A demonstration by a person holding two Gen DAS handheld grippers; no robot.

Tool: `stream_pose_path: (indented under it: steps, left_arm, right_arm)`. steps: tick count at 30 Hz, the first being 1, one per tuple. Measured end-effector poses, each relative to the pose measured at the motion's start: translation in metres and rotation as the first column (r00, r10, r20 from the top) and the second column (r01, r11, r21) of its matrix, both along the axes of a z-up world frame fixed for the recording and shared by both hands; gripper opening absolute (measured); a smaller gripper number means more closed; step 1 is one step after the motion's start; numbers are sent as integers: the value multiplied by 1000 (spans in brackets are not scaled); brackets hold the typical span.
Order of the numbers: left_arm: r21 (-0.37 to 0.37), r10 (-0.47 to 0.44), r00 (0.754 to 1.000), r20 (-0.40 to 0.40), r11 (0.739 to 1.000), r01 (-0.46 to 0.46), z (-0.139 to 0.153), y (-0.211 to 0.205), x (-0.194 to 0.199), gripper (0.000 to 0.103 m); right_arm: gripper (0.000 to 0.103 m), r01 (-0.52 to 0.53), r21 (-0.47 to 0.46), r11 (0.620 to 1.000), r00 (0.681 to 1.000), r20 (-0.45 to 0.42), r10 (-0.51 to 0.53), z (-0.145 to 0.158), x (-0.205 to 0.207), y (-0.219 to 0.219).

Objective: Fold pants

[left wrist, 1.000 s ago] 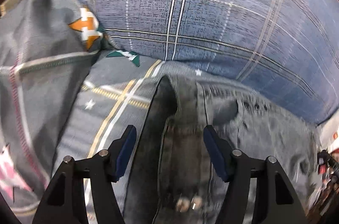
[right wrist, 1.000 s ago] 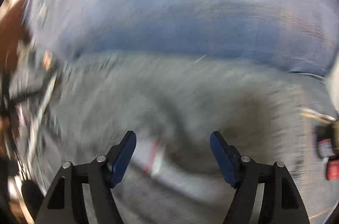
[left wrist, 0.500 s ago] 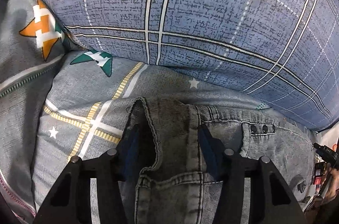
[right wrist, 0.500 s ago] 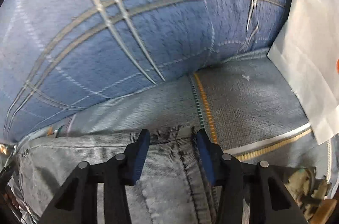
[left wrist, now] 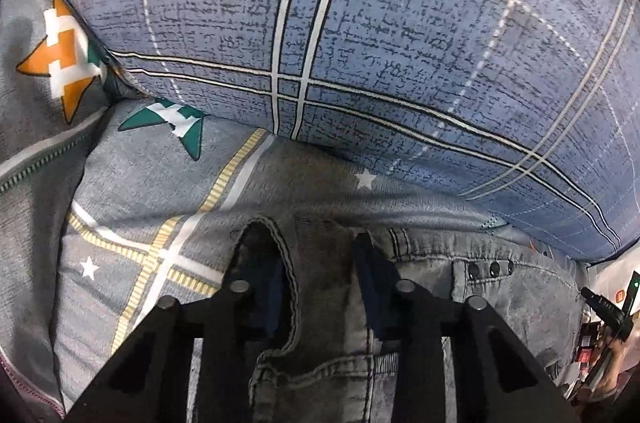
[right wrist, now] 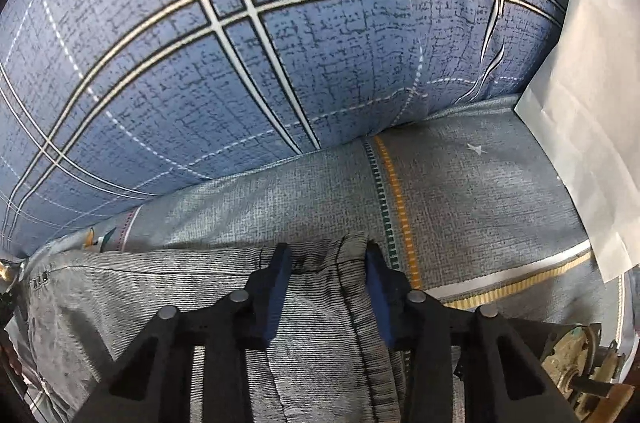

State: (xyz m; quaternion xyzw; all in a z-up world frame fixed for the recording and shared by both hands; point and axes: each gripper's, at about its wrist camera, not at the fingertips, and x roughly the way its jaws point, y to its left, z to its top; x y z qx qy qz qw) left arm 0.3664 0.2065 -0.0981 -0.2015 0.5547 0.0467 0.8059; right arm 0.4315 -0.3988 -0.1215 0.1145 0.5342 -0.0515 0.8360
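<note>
A grey bedsheet (left wrist: pixel 132 191) with stars and yellow stripes fills the lower half of both my wrist views, and a big blue plaid pillow (left wrist: pixel 360 43) bulges across the top. The grey jeans (left wrist: pixel 512 303) lie flat on the sheet just below the pillow, their top edge running left to right across the frame; everything further down is cut off by the bottom edge and my gripper bodies, so I can't see the legs. My left gripper (left wrist: pixel 316 287) has just been closing, and its jaws now pinch the denim edge at lower centre, one pad partly hidden inside a fold. My right gripper (right wrist: pixel 326 283) has also been closing and clamps the jeans' seamed corner. White paper (right wrist: pixel 592 111) sits at right; the clutter in the lower right corner is unclear.
</note>
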Motion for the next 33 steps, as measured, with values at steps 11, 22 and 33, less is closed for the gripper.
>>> stream_pose_path:
  steps: [11, 22, 33]
  left_arm:
    - [74, 17, 999, 52, 997, -21, 9, -10, -1, 2]
    - [72, -49, 954, 295, 997, 29, 115, -21, -81, 2]
    - [30, -153, 896, 416, 988, 154, 141, -3, -296, 3]
  right_arm:
    - [17, -5, -40, 999, 1000, 20, 5, -5, -3, 1]
    - [16, 47, -11, 999, 971, 235, -43, 75, -73, -8]
    - [16, 71, 119, 990, 873, 473, -120, 133, -285, -29]
